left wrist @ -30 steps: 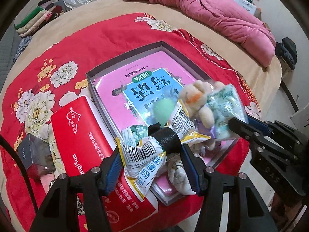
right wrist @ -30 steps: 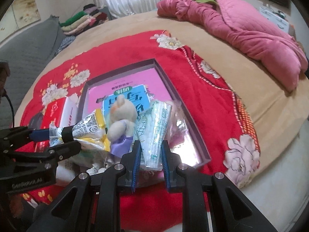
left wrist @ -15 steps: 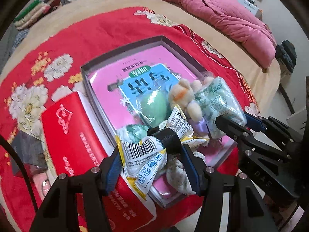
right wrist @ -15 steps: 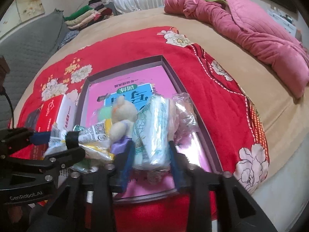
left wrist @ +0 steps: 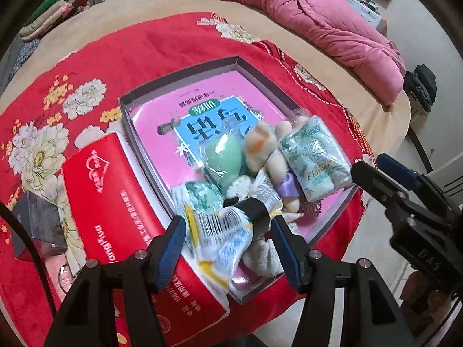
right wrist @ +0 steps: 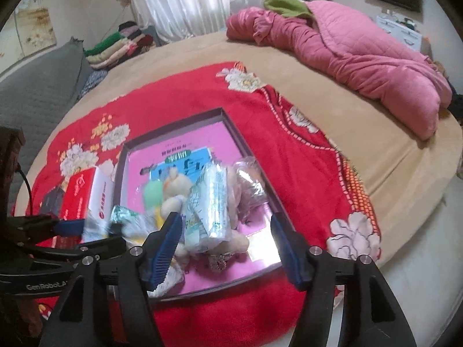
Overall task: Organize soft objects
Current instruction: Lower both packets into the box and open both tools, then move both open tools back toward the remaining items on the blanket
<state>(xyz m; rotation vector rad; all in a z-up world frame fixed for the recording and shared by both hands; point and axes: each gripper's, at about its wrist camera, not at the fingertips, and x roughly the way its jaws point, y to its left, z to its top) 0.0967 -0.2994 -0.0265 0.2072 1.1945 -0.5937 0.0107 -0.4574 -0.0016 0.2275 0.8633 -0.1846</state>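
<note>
A shallow grey box [left wrist: 179,73] [right wrist: 173,123] with a pink book inside lies on the red flowered blanket. In it sit a green-white tissue pack [left wrist: 315,159] [right wrist: 211,202], a cream plush bear [left wrist: 263,150] [right wrist: 173,190] and a green egg-shaped sponge [left wrist: 224,159]. My left gripper [left wrist: 225,234] [right wrist: 95,232] is shut on a yellow-white snack packet [left wrist: 220,231] with a black band, held over the box's near corner. My right gripper [right wrist: 224,219] [left wrist: 373,164] hovers at the box's near right side. Its jaws are opening, and the tissue pack lies between them untouched.
A red tissue carton [left wrist: 115,202] [right wrist: 81,193] lies along the box's left side, with a small dark box [left wrist: 37,219] beyond it. A pink quilt [right wrist: 361,57] is heaped at the back right of the bed and folded clothes [right wrist: 115,46] at the back left. The bed edge is close in front.
The right gripper's jaws have spread off the tissue pack, which now rests in the box beside the bear, and the gripper has lifted slightly. The left gripper still holds the packet.
</note>
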